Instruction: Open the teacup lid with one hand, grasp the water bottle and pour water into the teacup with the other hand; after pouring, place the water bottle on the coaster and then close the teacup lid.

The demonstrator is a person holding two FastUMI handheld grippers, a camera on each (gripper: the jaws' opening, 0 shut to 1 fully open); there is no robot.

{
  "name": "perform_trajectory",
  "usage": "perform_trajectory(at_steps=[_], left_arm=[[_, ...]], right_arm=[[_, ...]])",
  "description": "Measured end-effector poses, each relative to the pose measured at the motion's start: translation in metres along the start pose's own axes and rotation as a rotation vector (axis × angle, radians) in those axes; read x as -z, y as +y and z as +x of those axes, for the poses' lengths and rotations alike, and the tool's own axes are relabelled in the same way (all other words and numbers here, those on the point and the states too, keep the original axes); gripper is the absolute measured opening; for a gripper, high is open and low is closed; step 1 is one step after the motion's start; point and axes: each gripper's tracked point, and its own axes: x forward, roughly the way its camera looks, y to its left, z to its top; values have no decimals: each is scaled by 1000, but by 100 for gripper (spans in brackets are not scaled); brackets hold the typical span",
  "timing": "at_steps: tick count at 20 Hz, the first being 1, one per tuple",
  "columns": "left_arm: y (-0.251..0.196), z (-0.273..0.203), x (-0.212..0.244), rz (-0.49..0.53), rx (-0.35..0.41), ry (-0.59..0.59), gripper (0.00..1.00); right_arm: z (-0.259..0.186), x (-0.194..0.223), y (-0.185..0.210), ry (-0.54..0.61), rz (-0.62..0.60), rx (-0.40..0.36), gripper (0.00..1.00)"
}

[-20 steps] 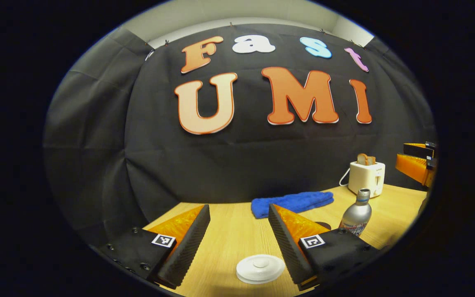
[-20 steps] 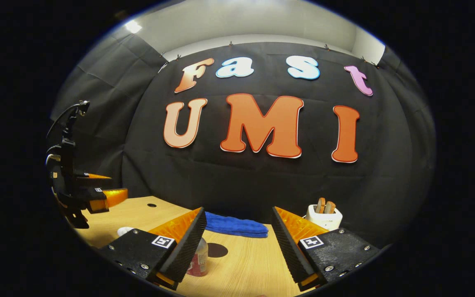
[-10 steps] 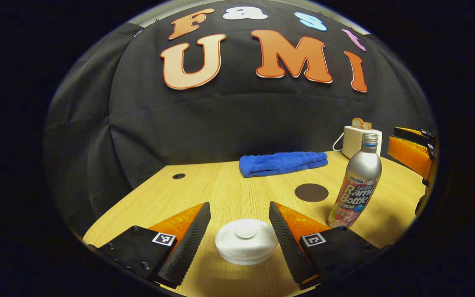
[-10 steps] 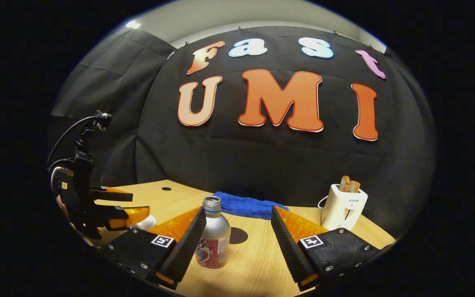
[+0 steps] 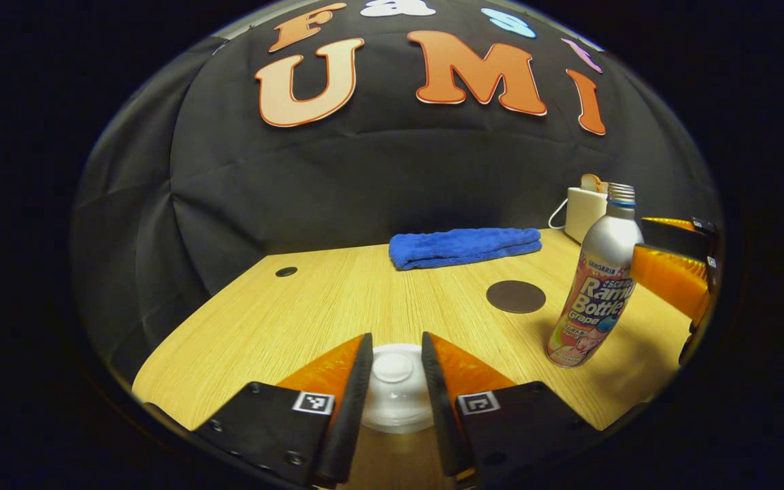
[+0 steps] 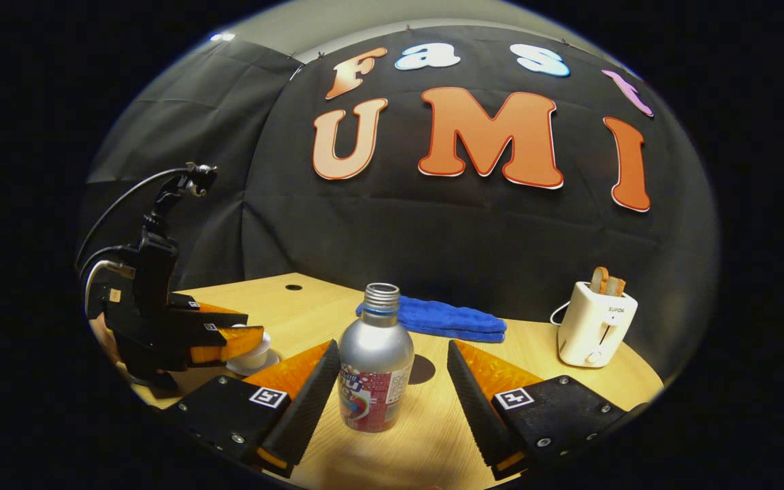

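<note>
A white teacup lid [image 5: 393, 373] with a round knob sits low between the fingers of my left gripper [image 5: 396, 340], which have come in against it on both sides. The cup beneath is hidden there. In the right gripper view the left gripper [image 6: 225, 340] hangs over the white teacup [image 6: 254, 355] at the left. A silver water bottle [image 6: 375, 367] with no cap stands upright between the wide-apart fingers of my open right gripper [image 6: 392, 350], untouched. The bottle [image 5: 596, 286] also stands right of the dark round coaster [image 5: 516, 297], which shows behind it as coaster [image 6: 423, 369].
A folded blue towel [image 5: 463, 246] lies at the back of the wooden table [image 5: 283, 320]. A white toaster [image 6: 593, 323] with bread slices stands at the back right. A small dark hole [image 5: 286, 271] marks the table's far left.
My left gripper came down over the lid and its fingers closed in on it. My right gripper moved forward, so the bottle now stands between its open fingers.
</note>
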Motion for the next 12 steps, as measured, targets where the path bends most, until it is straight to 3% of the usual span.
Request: perform_trajectory(at_steps=[1, 4, 12], left_arm=[[1, 0, -1, 2, 0, -2, 48], [7, 1, -3, -28, -17, -30, 30], [11, -7, -23, -38, -32, -112, 33]], right_arm=[[1, 2, 1, 4, 2, -7, 95], [5, 9, 4, 24, 12, -23, 95], [24, 47, 19, 137, 48, -66, 94]])
